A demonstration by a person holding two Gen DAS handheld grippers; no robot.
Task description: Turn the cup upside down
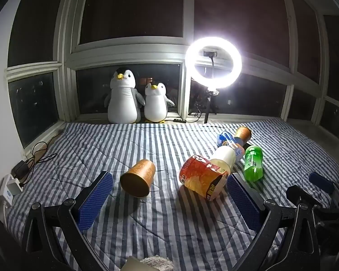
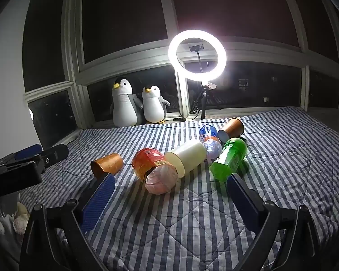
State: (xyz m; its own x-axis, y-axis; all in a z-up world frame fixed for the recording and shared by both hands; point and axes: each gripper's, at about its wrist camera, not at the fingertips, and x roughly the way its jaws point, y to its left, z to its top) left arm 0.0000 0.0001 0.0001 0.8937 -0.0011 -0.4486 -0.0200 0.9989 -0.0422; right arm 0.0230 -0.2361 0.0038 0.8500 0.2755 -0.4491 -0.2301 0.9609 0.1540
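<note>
The left tongs (image 1: 169,194) stand wide apart with nothing between their blue pads, low over the striped bedspread (image 1: 174,225). A brown paper cup (image 1: 139,178) lies on its side on the bed just ahead of the left pad, its open mouth turned back toward the tongs and its base pointing away. Ahead of the right pad lies a red-labelled bottle (image 1: 203,178), also on its side, and past it a white cylinder (image 1: 223,158), a blue-labelled bottle (image 1: 226,139) and a second brown cup (image 1: 243,133) trail off in a row. A green bottle (image 1: 253,163) lies just beyond the right pad, to the right of that row.

The right tongs (image 2: 169,192) are likewise spread wide and hold nothing. From them the near brown cup (image 2: 107,163) lies just ahead of the left pad, the red-labelled bottle (image 2: 154,169) ahead between the pads, and the green bottle (image 2: 229,160) just ahead of the right pad. The left tongs show at the far left edge of this view.

Far ahead of both, two plush penguins (image 1: 135,99) sit on the window ledge beside a glowing ring light (image 1: 213,62) on a tripod.
</note>
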